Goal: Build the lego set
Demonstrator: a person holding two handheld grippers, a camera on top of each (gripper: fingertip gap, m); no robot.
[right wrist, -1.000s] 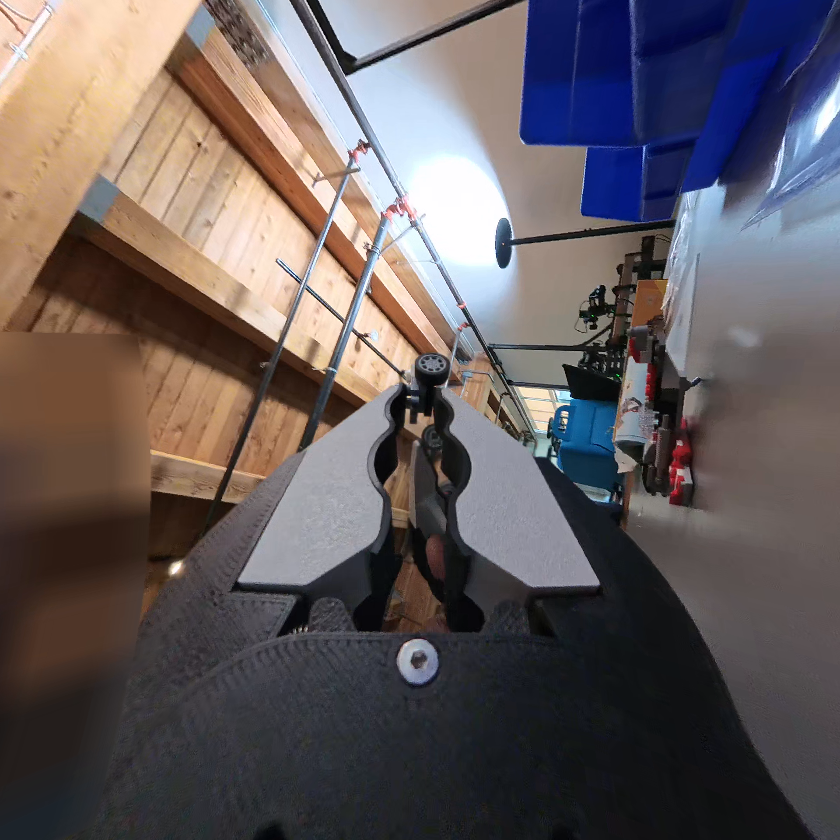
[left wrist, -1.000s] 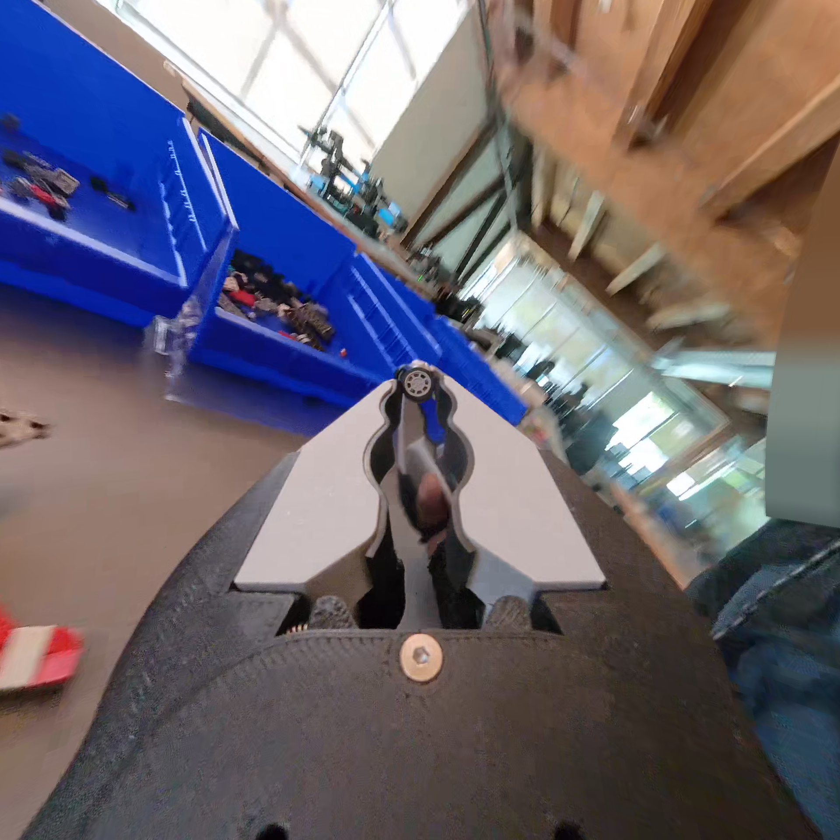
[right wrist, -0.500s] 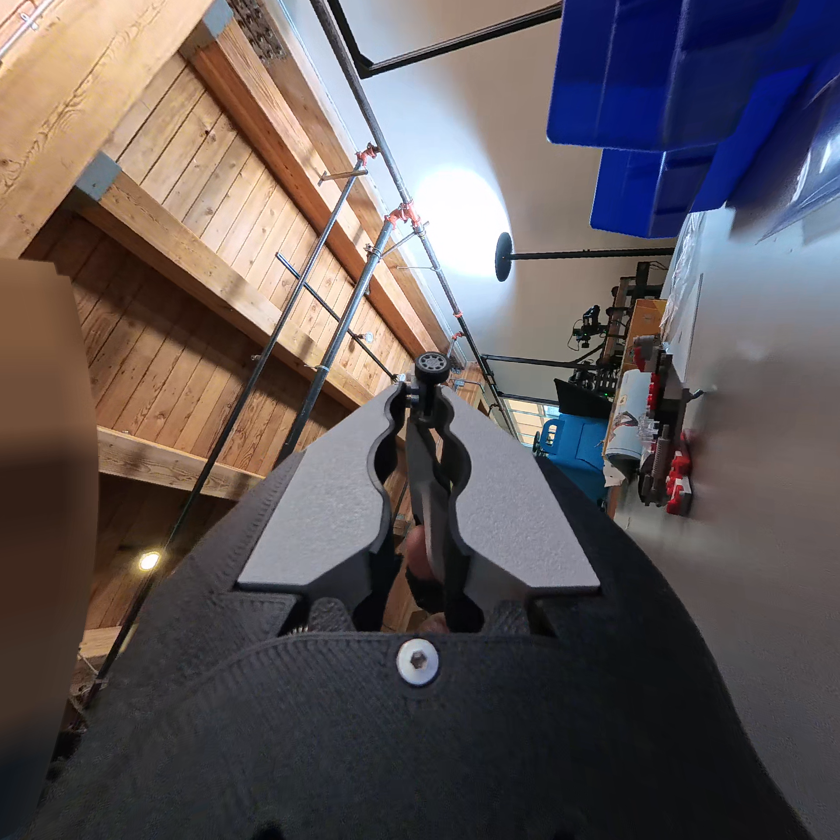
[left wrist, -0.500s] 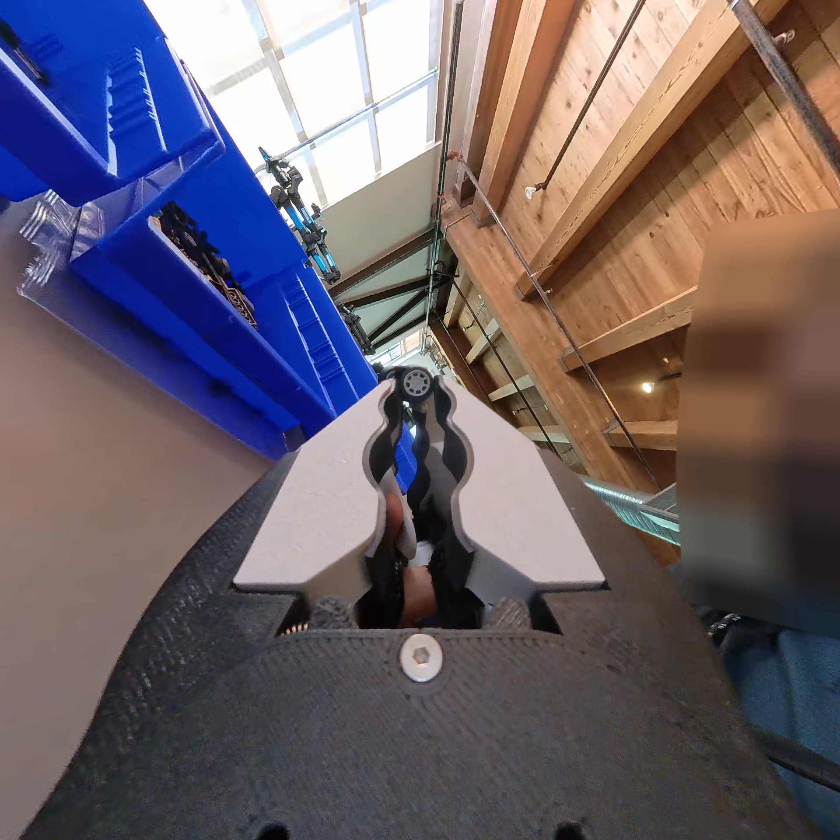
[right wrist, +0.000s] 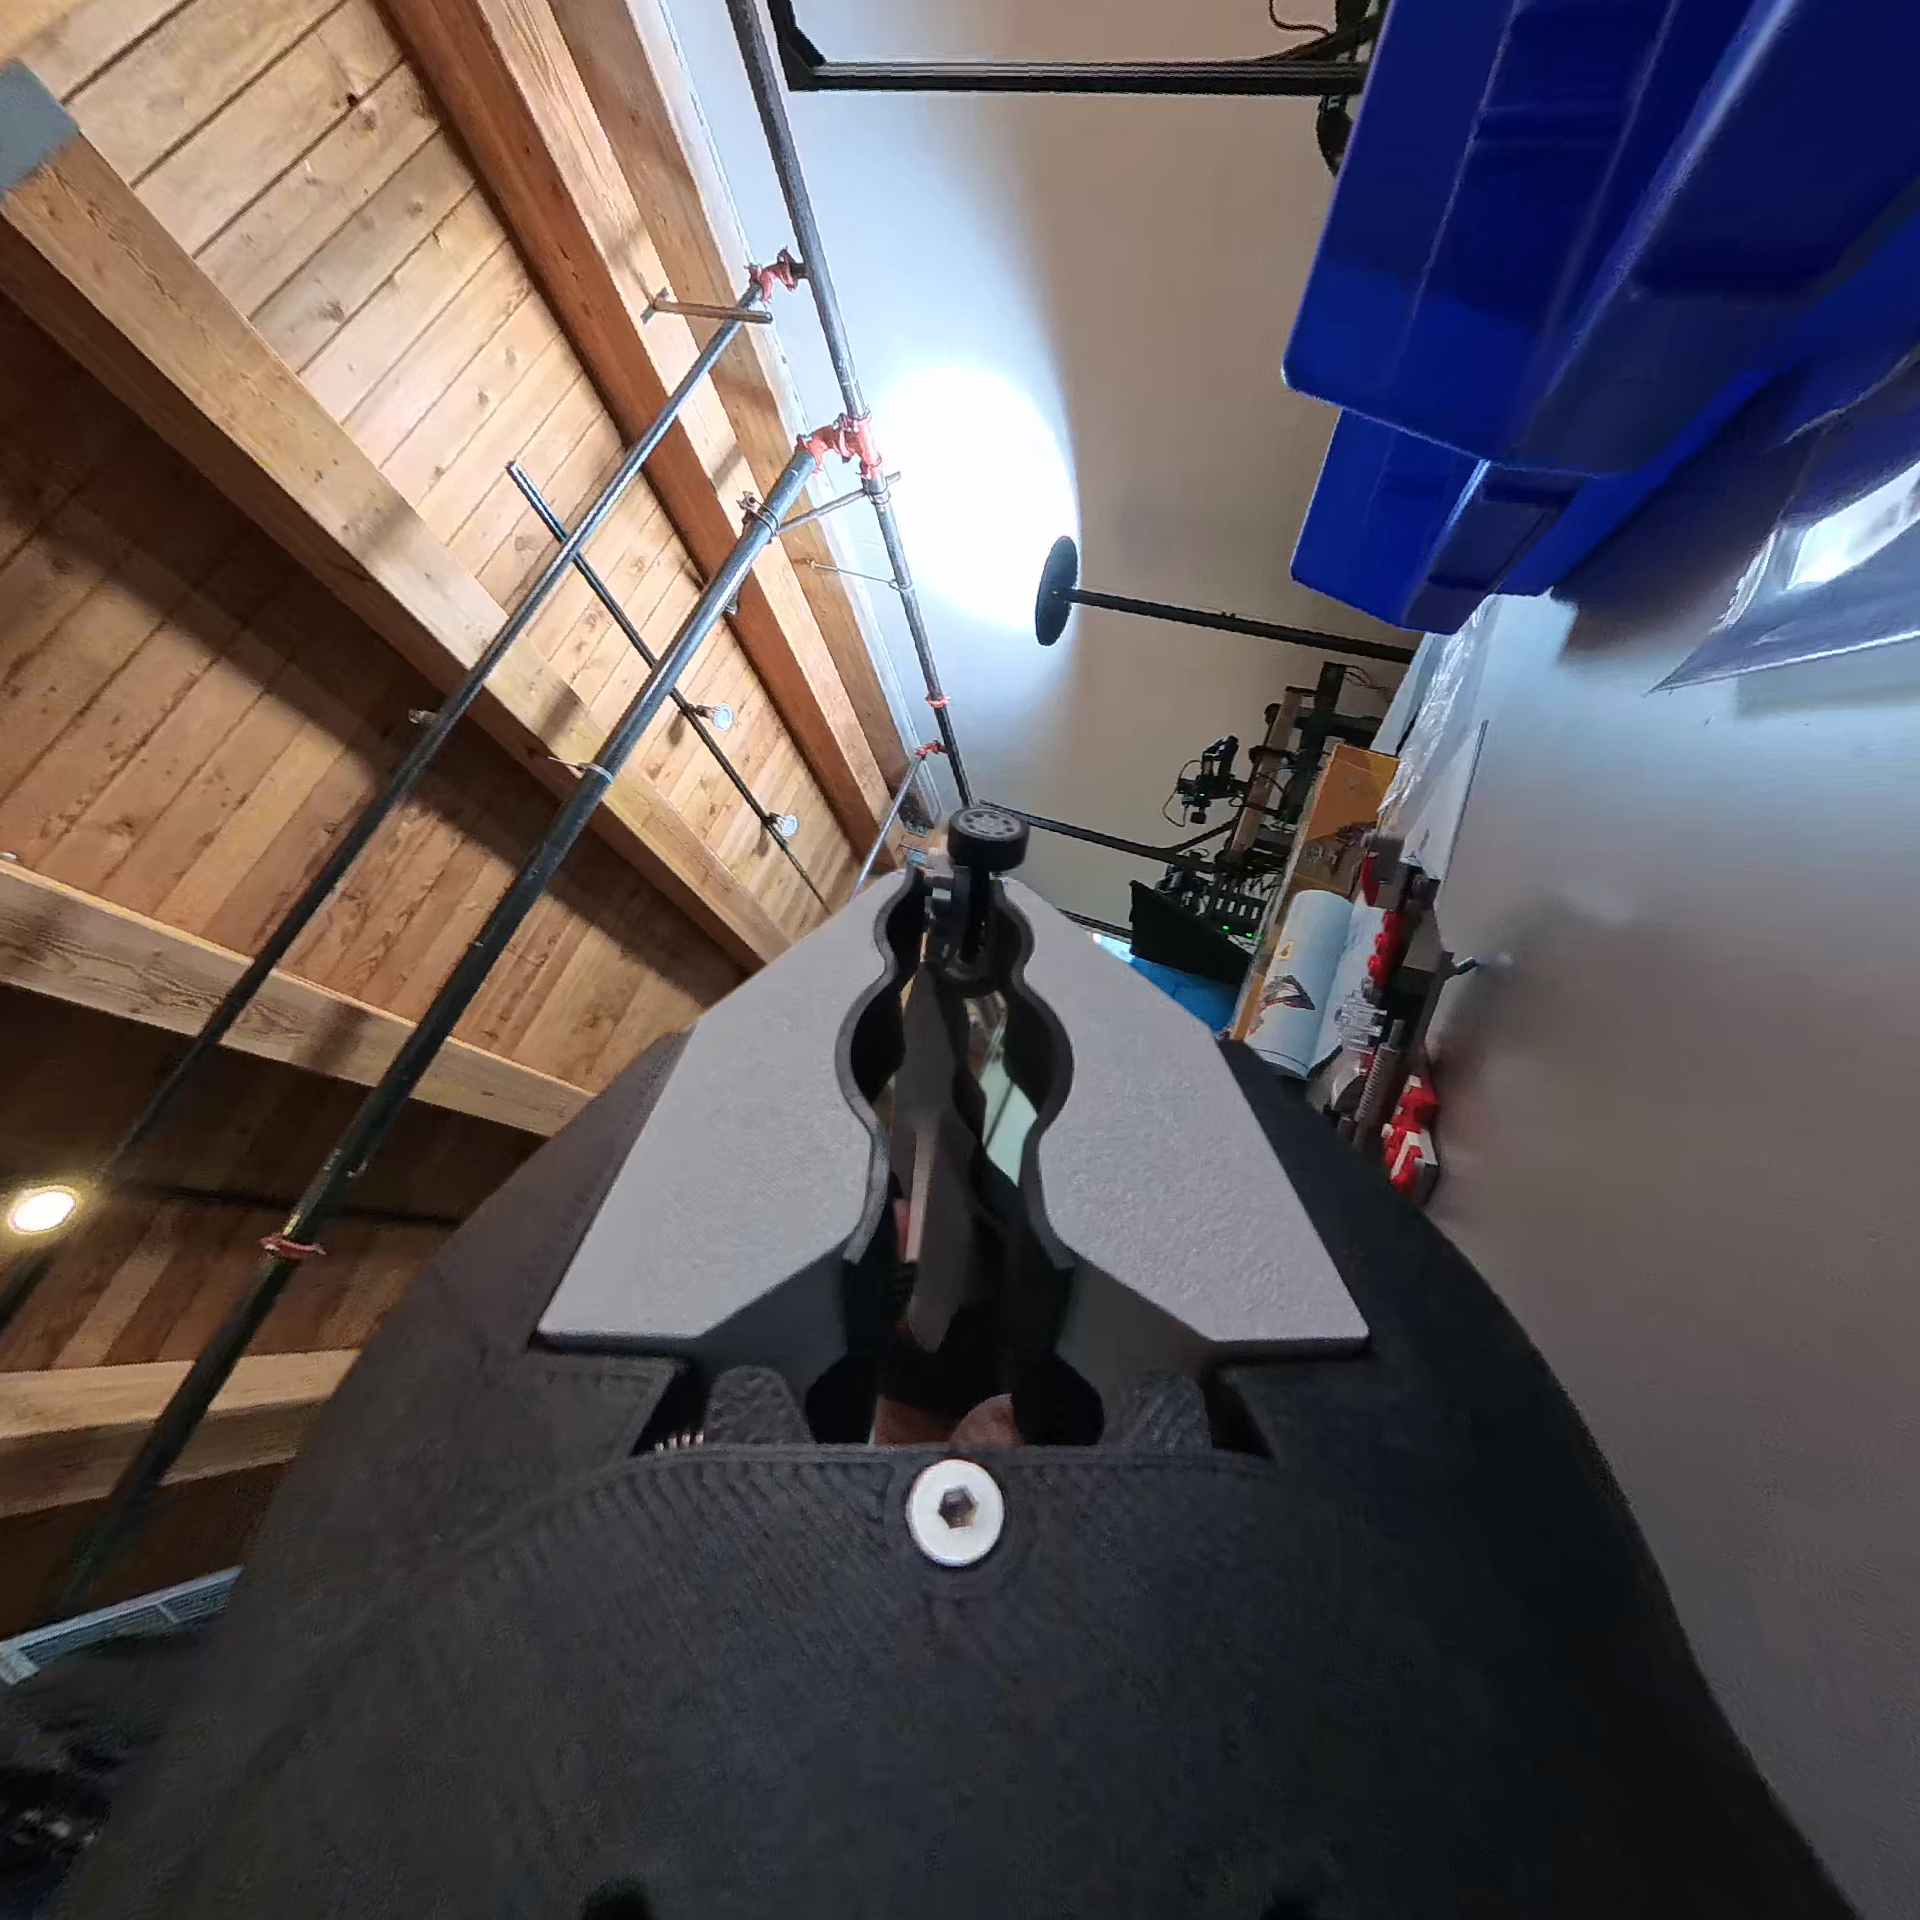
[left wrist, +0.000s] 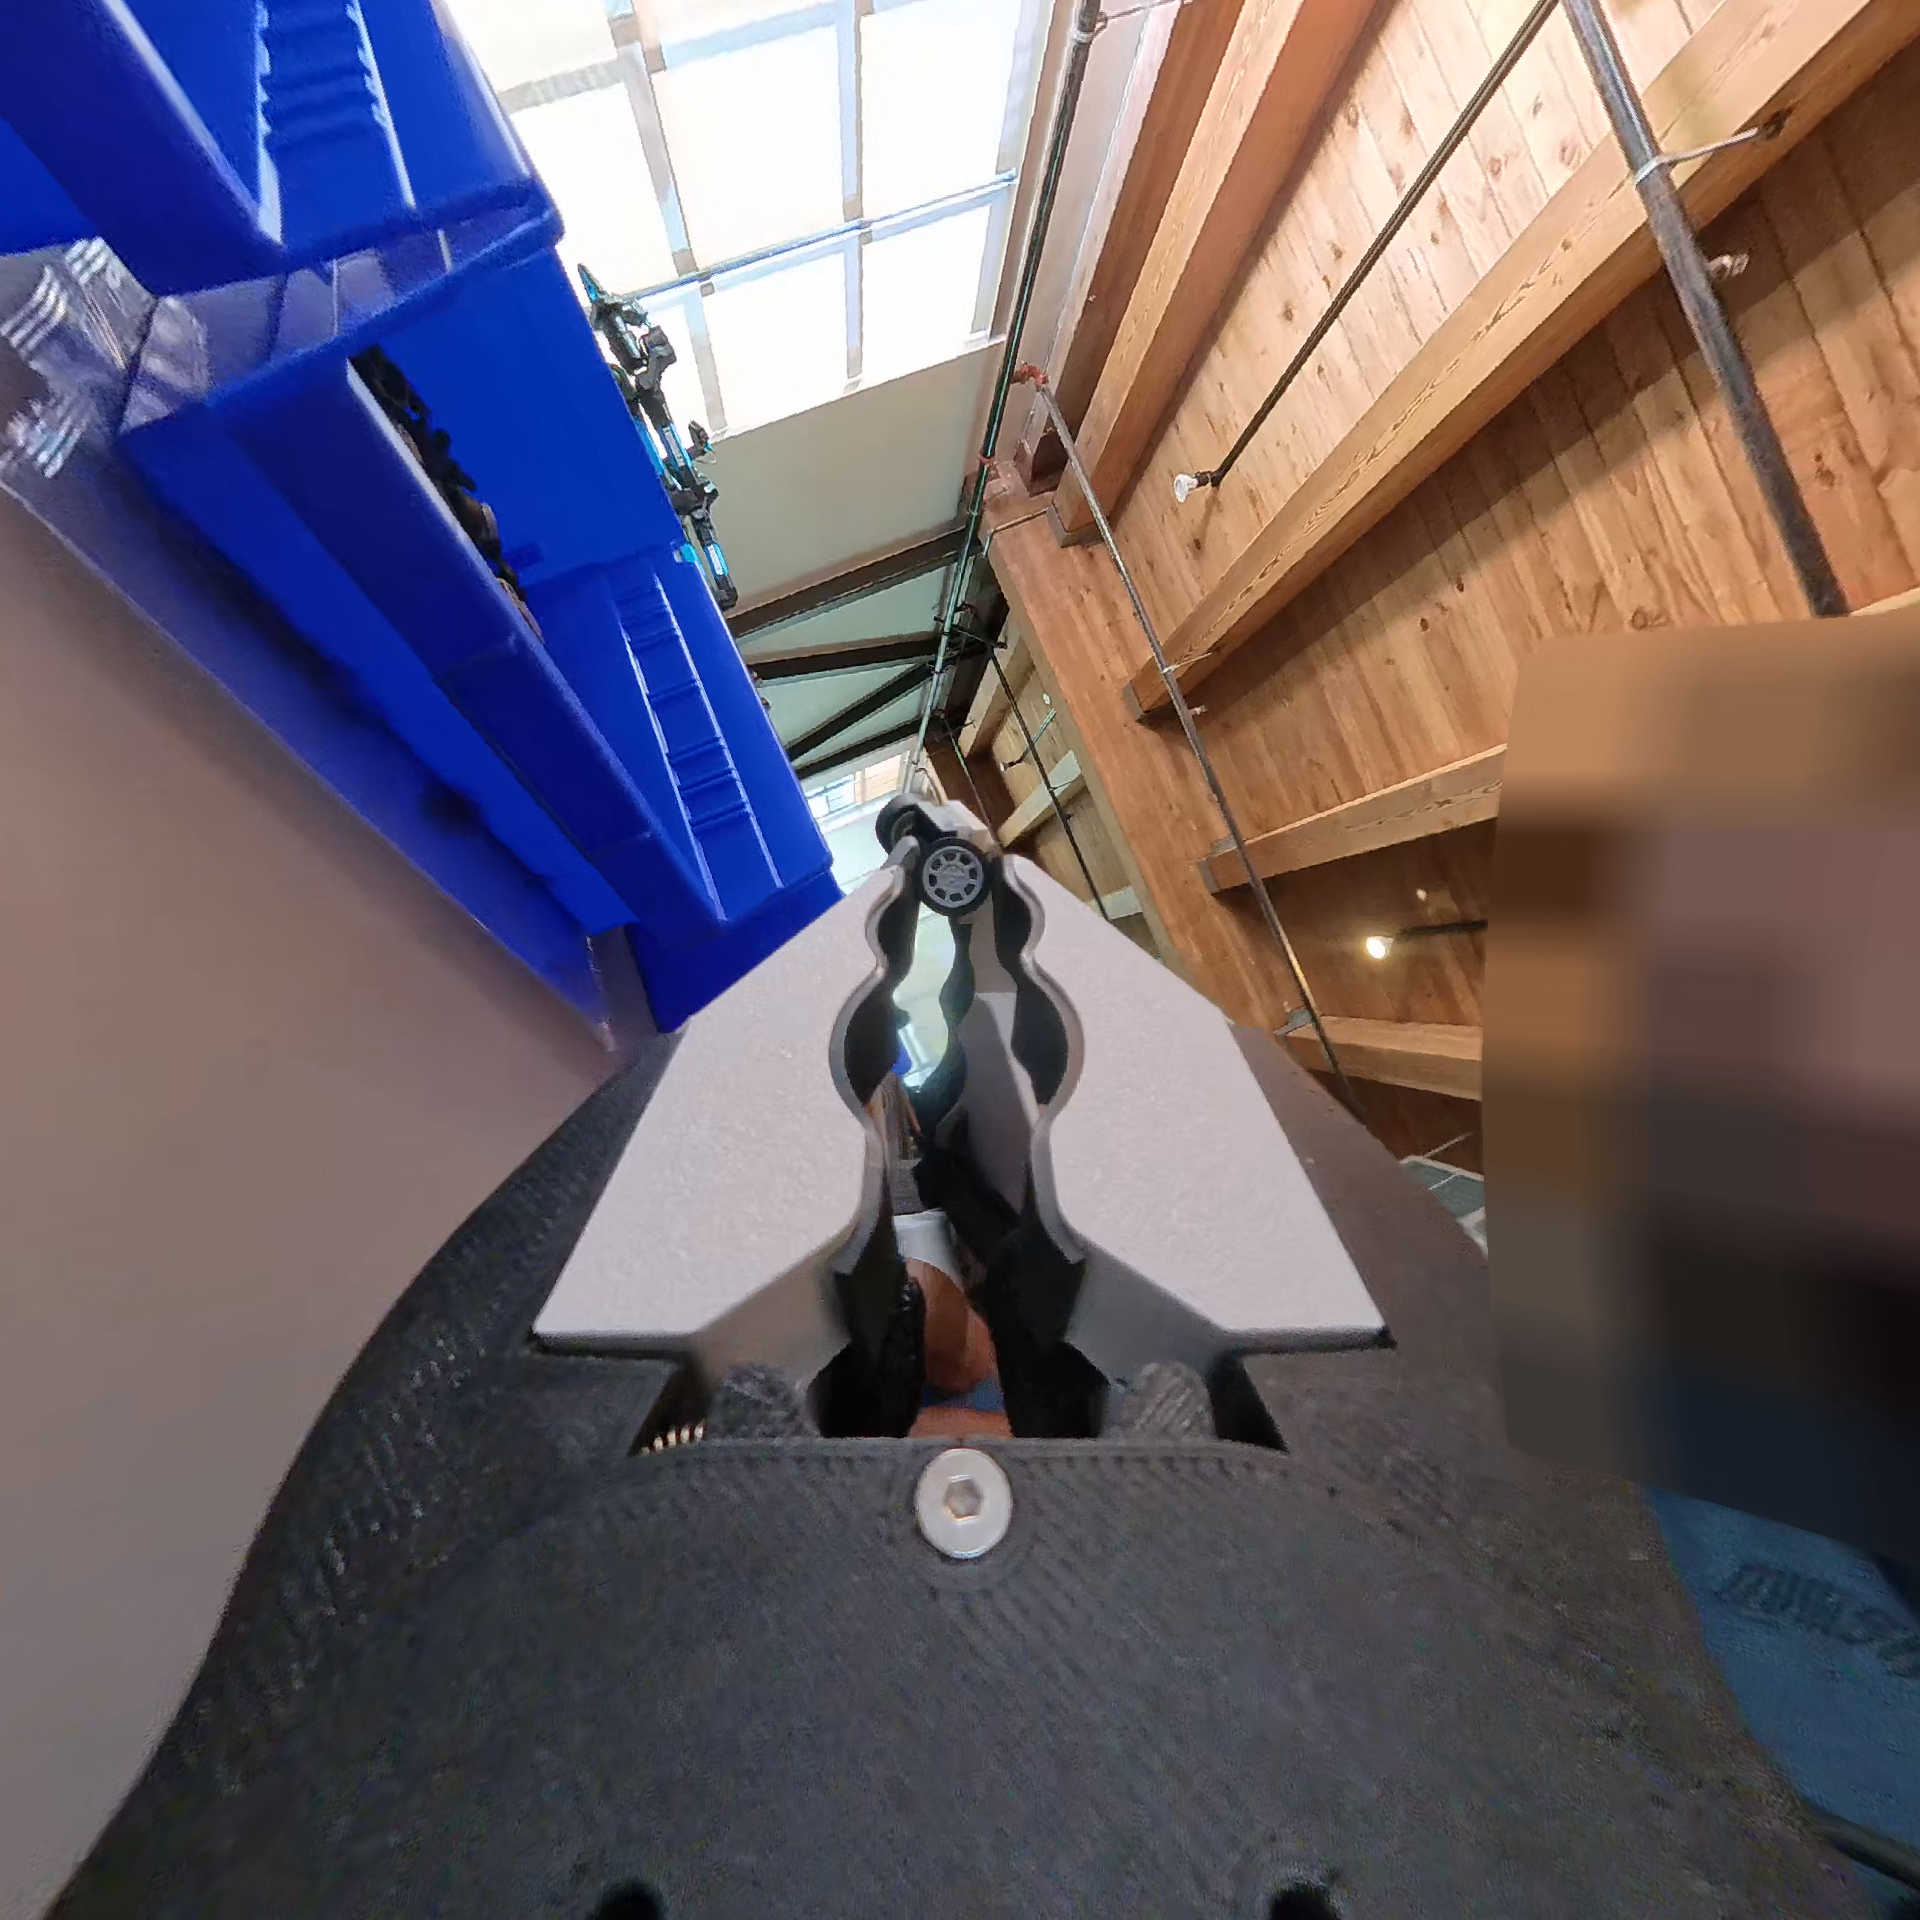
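Both grippers are raised off the bench and tipped so that their cameras look up toward the timber ceiling and the wall.

The left gripper (left wrist: 945, 883) has its two grey fingers drawn almost together, and pinched at their very tips is a small lego wheel piece (left wrist: 954, 878), a grey-spoked hub in a black tyre. A second black wheel shows just behind it, up and to the left, on what looks like the same axle. The piece sits right at the end of the fingers and pokes a little beyond them.

The right gripper (right wrist: 971, 899) is likewise nearly closed. Its fingers clamp a dark lego wheel part (right wrist: 985, 834) by a black stem that runs down between the tips; the wheel itself stands clear above the fingertips, facing the camera.

In the left wrist view the bench (left wrist: 208, 1039) rises along the left side, with a row of blue bins (left wrist: 499, 582) along its far edge; dark loose pieces lie in one of them, too small to make out. In the right wrist view the bench (right wrist: 1683, 1143) fills the right side, the blue bins (right wrist: 1621, 312) at the upper right. A partly built red and grey lego model (right wrist: 1403, 1070) stands on the bench just right of the gripper, with a printed booklet (right wrist: 1309, 987) and a box behind it.
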